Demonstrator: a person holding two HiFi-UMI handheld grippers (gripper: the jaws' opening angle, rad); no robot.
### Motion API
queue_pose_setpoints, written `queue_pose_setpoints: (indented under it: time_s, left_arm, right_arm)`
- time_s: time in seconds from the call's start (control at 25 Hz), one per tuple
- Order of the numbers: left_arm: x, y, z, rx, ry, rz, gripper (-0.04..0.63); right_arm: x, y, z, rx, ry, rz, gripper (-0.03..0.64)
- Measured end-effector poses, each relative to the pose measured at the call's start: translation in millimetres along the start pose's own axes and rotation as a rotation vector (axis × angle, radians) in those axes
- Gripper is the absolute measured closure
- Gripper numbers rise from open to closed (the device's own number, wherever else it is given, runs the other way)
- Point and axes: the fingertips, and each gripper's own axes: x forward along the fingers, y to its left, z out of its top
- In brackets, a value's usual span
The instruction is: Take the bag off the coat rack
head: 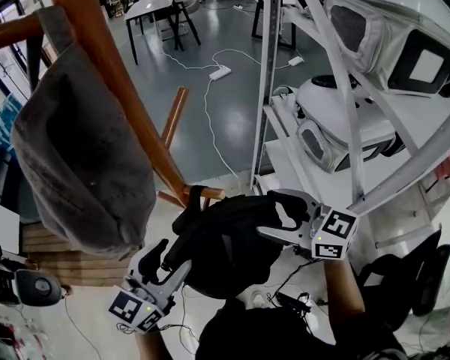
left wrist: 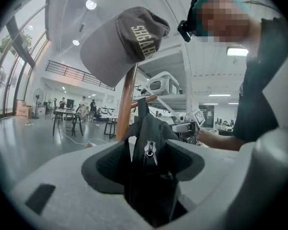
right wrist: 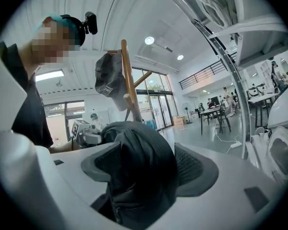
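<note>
A black bag hangs low on the wooden coat rack, its strap looped over a short peg. My left gripper is shut on the bag's lower left side, and my right gripper is shut on its upper right side. In the left gripper view the bag fills the gap between the jaws, its zipper pull facing the camera and its strap running up to the peg. In the right gripper view the bag's rounded body is pinched between the jaws.
A grey cap hangs on the rack above and left of the bag. A white shelving frame with white machine housings stands close on the right. A power strip with cables lies on the floor behind, with tables further back.
</note>
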Motion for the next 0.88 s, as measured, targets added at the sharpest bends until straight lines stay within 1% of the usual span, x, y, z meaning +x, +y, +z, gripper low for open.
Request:
queue_pose_setpoints:
  time_s: [0.08, 0.16, 0.44, 0.48, 0.56, 0.8, 0.88]
  left_arm:
    - [2, -1, -1, -0.003, -0.001, -0.022, 0.335]
    - [4, -3, -1, 0.009, -0.004, -0.038, 0.398]
    - [7, 7, -3, 0.015, -0.001, 0.003, 0.442]
    - [7, 8, -3, 0.017, -0.009, 0.009, 0.449]
    - [6, 9, -2, 0.024, -0.026, 0.022, 0.464]
    - [8, 10, 2, 0.069, -0.042, 0.071, 0.491]
    - [7, 10, 2, 0.070, -0.039, 0.083, 0.497]
  right_arm:
    - [2, -1, -1, -0.006, 0.007, 0.012, 0.314]
    - [3, -1, -2, -0.021, 0.020, 0.012, 0.316]
    - [7, -3, -7, -0.075, 0.060, -0.035, 0.319]
    - [7, -3, -7, -0.085, 0.065, -0.045, 0.330]
    - [6, -4, -8, -0.106, 0.070, -0.071, 0.381]
    - [5, -7, -7, -0.118, 0.070, -0.129, 0.458]
    - [6, -4, -7, -0.114, 0.072, -0.136, 0.481]
